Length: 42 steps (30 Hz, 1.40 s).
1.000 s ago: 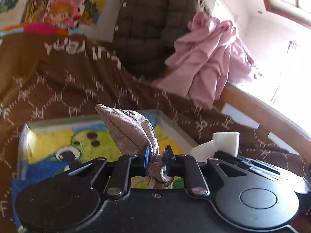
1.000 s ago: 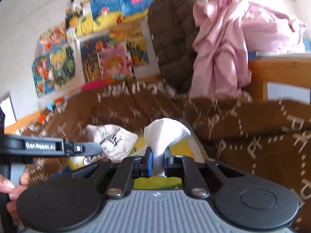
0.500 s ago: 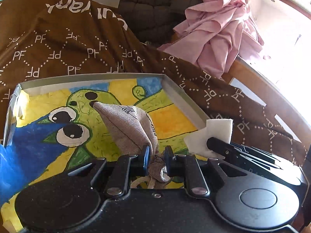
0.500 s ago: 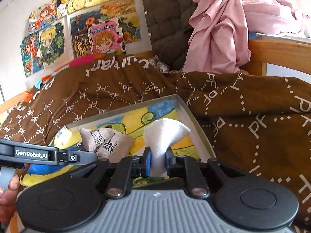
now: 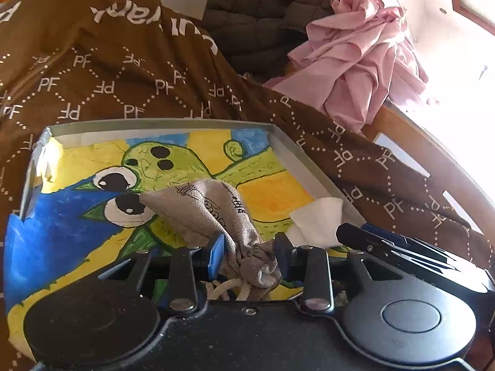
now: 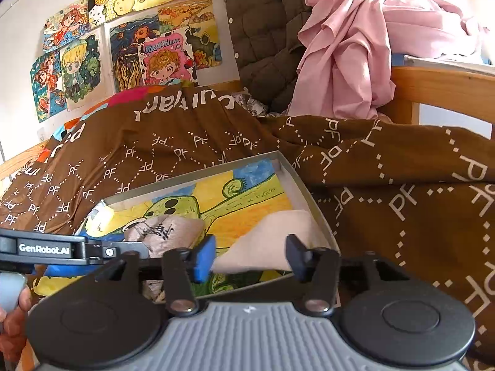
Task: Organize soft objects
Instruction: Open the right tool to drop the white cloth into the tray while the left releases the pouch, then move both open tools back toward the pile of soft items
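We see a shallow grey tray (image 5: 284,151) lying on a bed under a brown blanket (image 5: 130,71) printed with white letters, and its floor is lined with a bright painting of a green, big-eyed creature on yellow and blue. At the left of the tray, our left tongs (image 5: 249,255) have their blue pads spread a little, with the gathered neck of a small grey-brown drawstring pouch (image 5: 213,213) lying between them; the pouch body leans away over the painting, its cord ends trailing under the tongs, and we cannot tell whether the pads grip the cloth at all. Just right of it, near the tray's right wall, a white folded cloth (image 6: 272,241) rests on the painting. Our right tongs (image 6: 252,256) stand wide apart on either side of that cloth, and neither pad presses it. In the right wrist view the pouch sits left of the white cloth, partly behind the other tool's black arm, and fingers (image 6: 12,318) of a hand show at the lower left edge. Behind the bed, children's drawings (image 6: 130,37) cover the wall, then a dark quilted jacket (image 6: 263,31), then pink fabric (image 6: 346,46) heaped over a wooden bed frame (image 6: 439,89)
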Motion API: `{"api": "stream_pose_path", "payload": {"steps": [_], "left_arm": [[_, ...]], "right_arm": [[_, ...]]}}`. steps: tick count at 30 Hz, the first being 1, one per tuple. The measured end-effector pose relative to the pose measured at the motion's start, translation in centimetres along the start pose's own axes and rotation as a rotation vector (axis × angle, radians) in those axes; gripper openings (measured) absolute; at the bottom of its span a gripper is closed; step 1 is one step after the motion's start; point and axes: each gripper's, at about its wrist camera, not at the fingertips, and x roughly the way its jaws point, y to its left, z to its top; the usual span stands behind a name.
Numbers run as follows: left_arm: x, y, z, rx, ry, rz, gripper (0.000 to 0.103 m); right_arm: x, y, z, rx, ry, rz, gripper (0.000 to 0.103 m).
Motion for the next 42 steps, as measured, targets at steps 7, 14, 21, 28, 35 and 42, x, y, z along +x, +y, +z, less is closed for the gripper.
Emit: {"api": "stream_pose_path", "payload": {"steps": [7,14,21,28,35,42], "left_arm": [[-3.5,-0.8,-0.2,-0.019,-0.103,0.02,0.072],[-8.8,-2.7,-0.8,0.028,-0.222,0.05,0.093],[-14.6,-5.1,-2.1,0.078,-0.314,0.085,0.102],[-19.1,-7.8,-4.9,0.147,-0.32,0.146,0.102],[-22.9,-8.9,-8.1,0.147,-0.295,0.16,0.102],[-24.1,-9.2,-11.4,0.126,-0.282,0.159,0.102]], "right_arm": [[-2.3,0.8,0.5,-0.017,-0.007,-0.003,0.085],[-6.9,1.9,1.8,-0.04,-0.073,0.003,0.097],[-12.3,3.0,2.0,-0.054,-0.128,0.01,0.103],[-17.4,4.5,2.3,-0.094,-0.198,0.046,0.103],[-20.8,5.2,1.6,-0.112,-0.214,0.08,0.103],[-22.9,4.5,-0.9,-0.093,-0.166,0.043,0.103]]}}
